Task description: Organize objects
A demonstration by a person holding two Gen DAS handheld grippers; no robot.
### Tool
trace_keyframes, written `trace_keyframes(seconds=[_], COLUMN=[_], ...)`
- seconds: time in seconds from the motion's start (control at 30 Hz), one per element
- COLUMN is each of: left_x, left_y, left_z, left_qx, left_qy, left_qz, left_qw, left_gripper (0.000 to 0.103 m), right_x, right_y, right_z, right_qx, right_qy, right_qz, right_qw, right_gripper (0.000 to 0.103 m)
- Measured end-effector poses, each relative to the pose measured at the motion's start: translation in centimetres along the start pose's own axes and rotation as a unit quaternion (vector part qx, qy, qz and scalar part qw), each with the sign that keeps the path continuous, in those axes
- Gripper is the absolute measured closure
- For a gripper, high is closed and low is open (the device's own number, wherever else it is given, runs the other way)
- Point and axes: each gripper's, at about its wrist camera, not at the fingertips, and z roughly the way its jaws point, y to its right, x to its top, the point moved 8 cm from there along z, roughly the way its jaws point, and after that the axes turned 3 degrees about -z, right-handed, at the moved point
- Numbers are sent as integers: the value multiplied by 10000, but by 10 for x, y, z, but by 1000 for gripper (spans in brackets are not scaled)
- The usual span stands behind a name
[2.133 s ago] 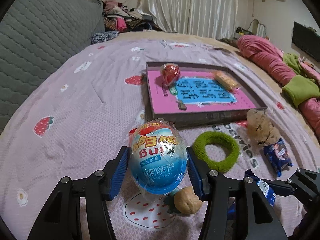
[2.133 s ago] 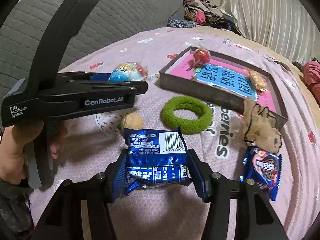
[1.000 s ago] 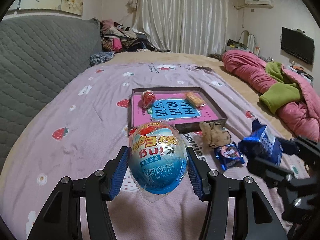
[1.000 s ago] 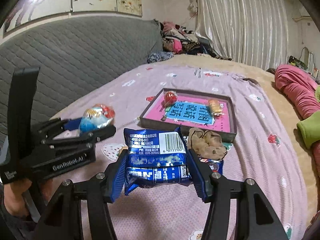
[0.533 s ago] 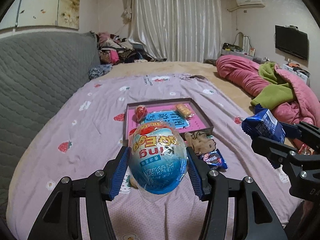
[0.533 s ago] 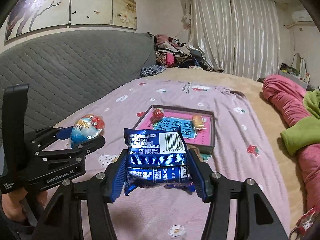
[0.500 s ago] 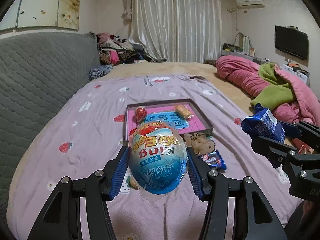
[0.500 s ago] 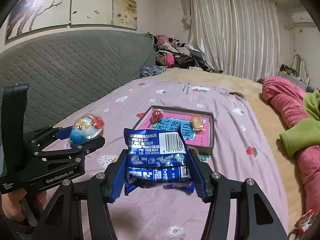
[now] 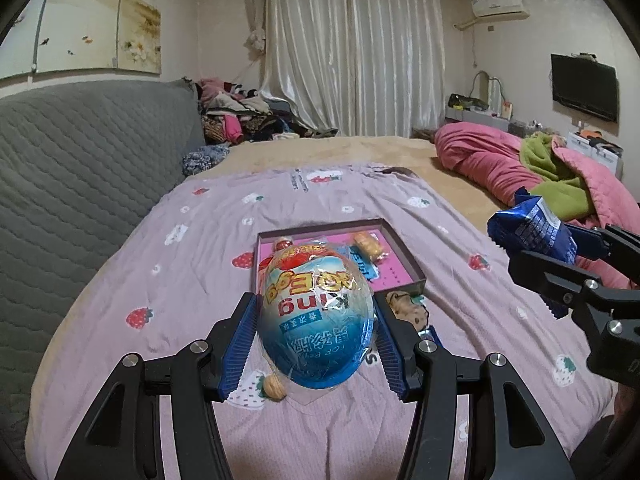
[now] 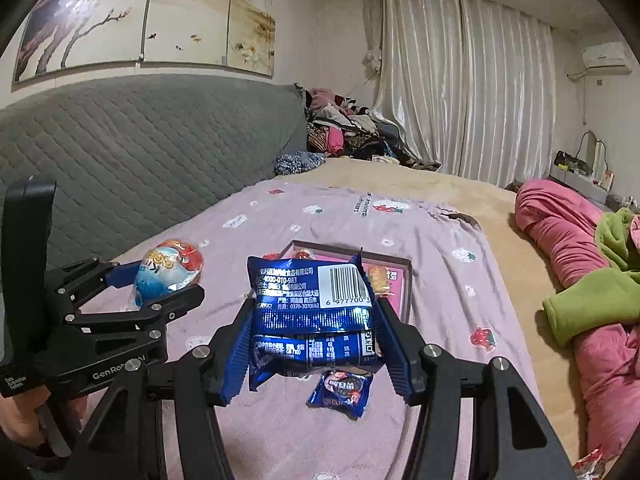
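A: Both grippers have risen since the earlier frames; the bed sheet (image 9: pixel 192 264) lies farther below them, and the tray (image 9: pixel 404 256) looks smaller and sits lower in both views.

B: And the grips?

A: Unchanged. The left gripper (image 9: pixel 316 336) keeps its blue pads pressed on either side of the wrapped egg-shaped treat (image 9: pixel 316 316), which sits upright between them. The right gripper (image 10: pixel 316 340) stays clamped on the blue snack packet (image 10: pixel 312 316), barcode side toward the camera.

B: What lies around the left tool?

A: The tray is ahead of its fingertips and partly hidden behind the egg, with a red sweet (image 9: pixel 282 245) and an orange-wrapped one (image 9: pixel 368 244) inside it. A walnut (image 9: pixel 273 388) rests on the sheet below its left finger. A brown cookie-like thing (image 9: pixel 408 310) shows just past its right finger, near the tray's front wall.

B: And around the right one?

A: A small dark-blue packet (image 10: pixel 342 392) lies on the sheet beneath its held packet. The left gripper hovers off to its left at much the same height, a hand (image 10: pixel 20 424) on its handle.
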Motion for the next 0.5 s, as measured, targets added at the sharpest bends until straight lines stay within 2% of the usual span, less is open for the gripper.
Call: trace_keyframes(seconds=[0.5], left_x=[32], left_y=[3], left_z=[19], left_qx=[9], left_qy=[73], left_qz=[9], left_qw=[10000], left_gripper=[45], right_x=[37], right_y=[20], right_z=[9], right_qx=[-48], right_qy=[194], right_qz=[-59], right_qw=[9998], right_gripper=[45])
